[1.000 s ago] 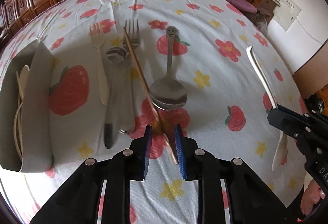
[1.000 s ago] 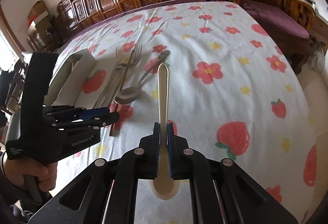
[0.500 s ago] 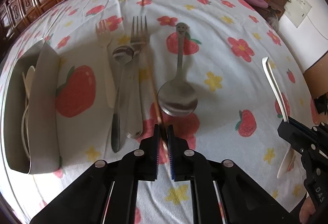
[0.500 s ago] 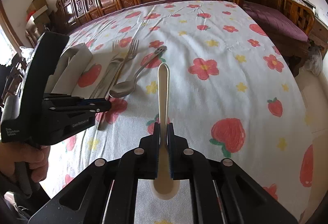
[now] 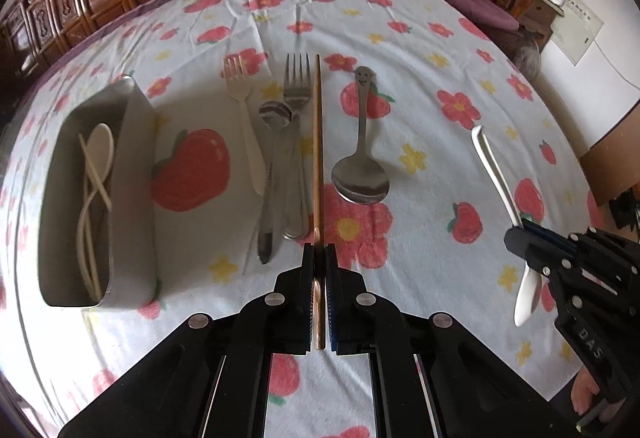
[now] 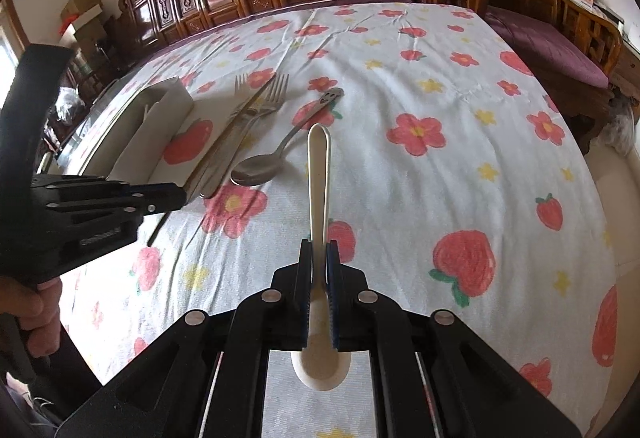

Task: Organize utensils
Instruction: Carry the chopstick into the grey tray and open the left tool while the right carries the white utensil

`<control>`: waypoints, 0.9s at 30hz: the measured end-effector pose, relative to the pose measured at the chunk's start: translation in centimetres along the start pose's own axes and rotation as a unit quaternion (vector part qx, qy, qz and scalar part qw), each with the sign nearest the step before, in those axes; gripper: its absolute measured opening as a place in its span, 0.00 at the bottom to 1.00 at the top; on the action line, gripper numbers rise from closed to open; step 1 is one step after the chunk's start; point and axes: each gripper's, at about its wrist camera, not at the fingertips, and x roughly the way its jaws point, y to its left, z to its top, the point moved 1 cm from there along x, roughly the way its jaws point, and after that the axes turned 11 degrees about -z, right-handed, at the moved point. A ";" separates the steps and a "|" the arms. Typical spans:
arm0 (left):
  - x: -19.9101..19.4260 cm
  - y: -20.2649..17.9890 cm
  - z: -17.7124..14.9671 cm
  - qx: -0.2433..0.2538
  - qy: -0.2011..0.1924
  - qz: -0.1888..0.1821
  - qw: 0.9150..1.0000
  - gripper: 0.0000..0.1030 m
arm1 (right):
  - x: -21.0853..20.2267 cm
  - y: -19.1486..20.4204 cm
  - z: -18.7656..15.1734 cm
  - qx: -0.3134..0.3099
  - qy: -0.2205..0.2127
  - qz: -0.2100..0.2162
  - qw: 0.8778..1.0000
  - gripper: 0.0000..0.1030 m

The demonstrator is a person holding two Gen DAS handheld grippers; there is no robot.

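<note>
Utensils [image 5: 288,157] lie mid-table on your floral cloth [image 5: 420,49], carved wooden chairs behind, metal bin [image 5: 132,197] at left. Your left gripper [image 5: 319,266] is clamped on a chopstick [image 5: 318,141]; your right gripper [image 6: 320,258] pinches a white spoon [image 6: 319,173].

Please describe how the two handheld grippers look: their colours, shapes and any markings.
The left gripper and the right gripper are both matte black, angular linkage frames with round silver rivets and two flat fingers with blue ribbed pads. White letters "DAS" are printed on the right one's side, and small unreadable white print on the left one's side.
</note>
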 end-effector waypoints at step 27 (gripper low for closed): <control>-8.4 5.3 -2.5 -0.018 -0.063 -0.015 0.998 0.04 | -5.3 4.3 1.6 -0.029 -0.062 0.025 0.997 0.08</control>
